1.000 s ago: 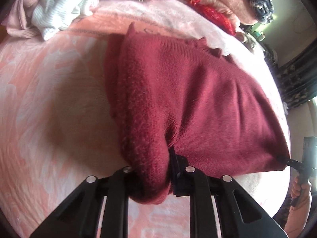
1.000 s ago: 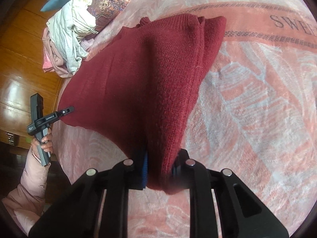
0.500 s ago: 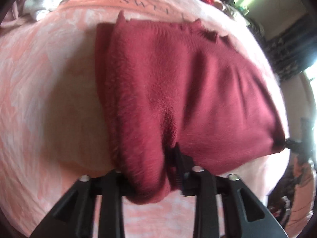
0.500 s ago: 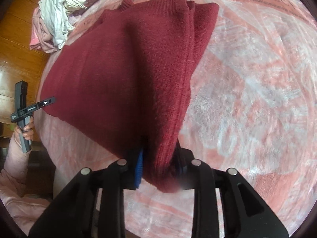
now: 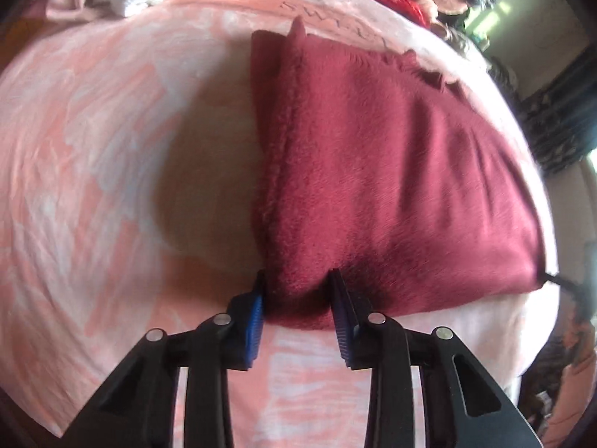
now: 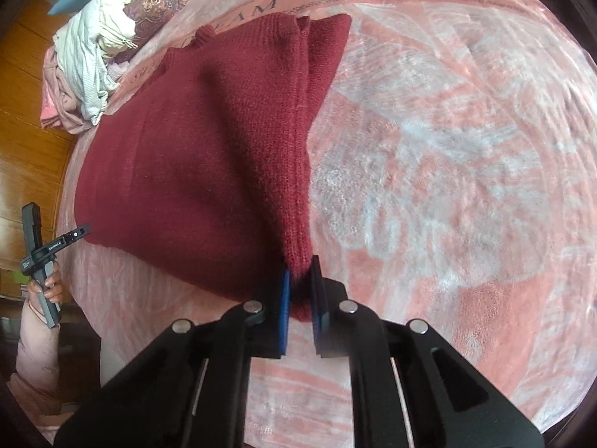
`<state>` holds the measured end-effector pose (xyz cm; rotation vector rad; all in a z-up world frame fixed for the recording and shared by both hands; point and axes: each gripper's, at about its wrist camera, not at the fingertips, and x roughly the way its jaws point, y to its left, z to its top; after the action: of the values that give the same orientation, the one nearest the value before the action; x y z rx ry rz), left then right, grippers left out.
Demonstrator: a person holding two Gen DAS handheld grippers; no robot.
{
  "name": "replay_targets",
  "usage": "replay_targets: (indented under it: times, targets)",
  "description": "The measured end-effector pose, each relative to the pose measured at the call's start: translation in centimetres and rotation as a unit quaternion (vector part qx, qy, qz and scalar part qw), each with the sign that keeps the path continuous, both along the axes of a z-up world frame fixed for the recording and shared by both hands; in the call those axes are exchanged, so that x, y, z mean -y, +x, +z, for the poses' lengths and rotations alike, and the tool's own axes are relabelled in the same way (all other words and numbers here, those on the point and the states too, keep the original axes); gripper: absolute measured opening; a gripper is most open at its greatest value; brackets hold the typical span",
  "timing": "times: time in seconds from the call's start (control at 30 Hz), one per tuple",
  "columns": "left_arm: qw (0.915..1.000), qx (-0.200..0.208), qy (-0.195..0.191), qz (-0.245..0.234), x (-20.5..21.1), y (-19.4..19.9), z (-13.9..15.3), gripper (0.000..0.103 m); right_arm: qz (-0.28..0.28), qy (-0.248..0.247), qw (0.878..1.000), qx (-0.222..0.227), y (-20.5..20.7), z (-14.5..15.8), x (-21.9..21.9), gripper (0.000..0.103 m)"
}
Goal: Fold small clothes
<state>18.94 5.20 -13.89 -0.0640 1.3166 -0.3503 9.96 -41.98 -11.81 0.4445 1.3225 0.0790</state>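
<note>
Left wrist view: left gripper (image 5: 296, 300) pinches the dark red knitted sweater (image 5: 391, 171) on the pink patterned blanket (image 5: 93, 149); right gripper (image 6: 300, 291) clamps its other corner.

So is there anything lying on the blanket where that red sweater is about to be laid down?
Nothing visible: the pink blanket around the red sweater looks bare. The clothes pile sits off at its far edge, apart from the sweater.
</note>
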Motion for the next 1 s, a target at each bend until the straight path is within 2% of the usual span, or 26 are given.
replay_targets:
  times: [0.1, 0.2, 0.23, 0.27, 0.33, 0.37, 0.43, 0.5, 0.53, 0.6, 0.63, 0.7, 0.8, 0.87, 1.0]
  targets:
    - [0.9999, 0.001, 0.01, -0.006, 0.0, -0.1, -0.9, 0.039, -0.005, -0.018, 1.0, -0.01, 0.2, -1.5, -0.2, 0.011]
    - [0.9999, -0.007, -0.002, 0.012, -0.5, -0.1, -0.7, 0.044, -0.017, -0.009, 1.0, -0.01, 0.1, -1.4, 0.0, 0.012]
    - [0.9998, -0.006, 0.002, 0.018, -0.7, -0.3, -0.3, 0.051, -0.018, -0.006, 1.0, -0.005, -0.1, -1.0, 0.0, 0.014]
    - [0.9996, 0.0, 0.014, 0.025, -0.9, -0.6, 0.3, 0.058, -0.018, -0.004, 1.0, -0.002, -0.3, -0.6, 0.1, 0.022]
    - [0.9989, 0.017, 0.026, 0.034, -1.8, -1.4, 1.8, 0.062, -0.019, -0.009, 1.0, 0.008, -0.9, 0.7, 0.3, 0.031]
    - [0.9985, 0.027, 0.025, 0.041, -1.8, -1.5, 2.7, 0.063, -0.018, -0.013, 1.0, 0.017, -1.2, 1.4, 0.3, 0.032]
    - [0.9961, 0.055, 0.015, 0.067, -2.0, -1.6, 4.9, 0.071, -0.024, -0.009, 0.999, 0.034, -1.1, 2.9, 0.7, 0.032]
    - [0.9936, 0.081, -0.015, 0.077, -1.3, -1.3, 6.9, 0.073, -0.035, 0.001, 0.998, 0.052, -0.8, 4.4, 1.5, 0.032]
    - [0.994, 0.082, -0.031, 0.065, -0.1, -0.8, 7.8, 0.074, -0.039, 0.006, 0.997, 0.06, -0.3, 5.0, 1.7, 0.032]
    - [0.9949, 0.084, -0.028, 0.049, 2.1, 0.2, 8.2, 0.074, -0.044, 0.002, 0.997, 0.067, 1.1, 5.8, 2.1, 0.033]
    - [0.9946, 0.089, -0.04, 0.034, 3.4, 0.8, 8.4, 0.075, -0.046, -0.009, 0.997, 0.067, 2.1, 6.0, 2.0, 0.033]
    - [0.9954, 0.084, -0.046, 0.009, 5.8, 2.1, 8.0, 0.078, -0.045, -0.027, 0.997, 0.058, 4.0, 5.9, 1.7, 0.033]
    - [0.9961, 0.088, 0.002, -0.002, 9.1, 3.9, 6.7, 0.079, -0.033, -0.046, 0.997, 0.046, 6.7, 5.4, 0.7, 0.033]
    - [0.9962, 0.085, 0.009, -0.018, 11.1, 5.3, 5.5, 0.086, -0.02, -0.065, 0.997, 0.042, 8.7, 5.0, -1.0, 0.033]
    - [0.9975, 0.056, 0.02, -0.038, 11.9, 5.9, 2.9, 0.086, -0.014, -0.109, 0.994, 0.013, 10.6, 2.9, -2.0, 0.033]
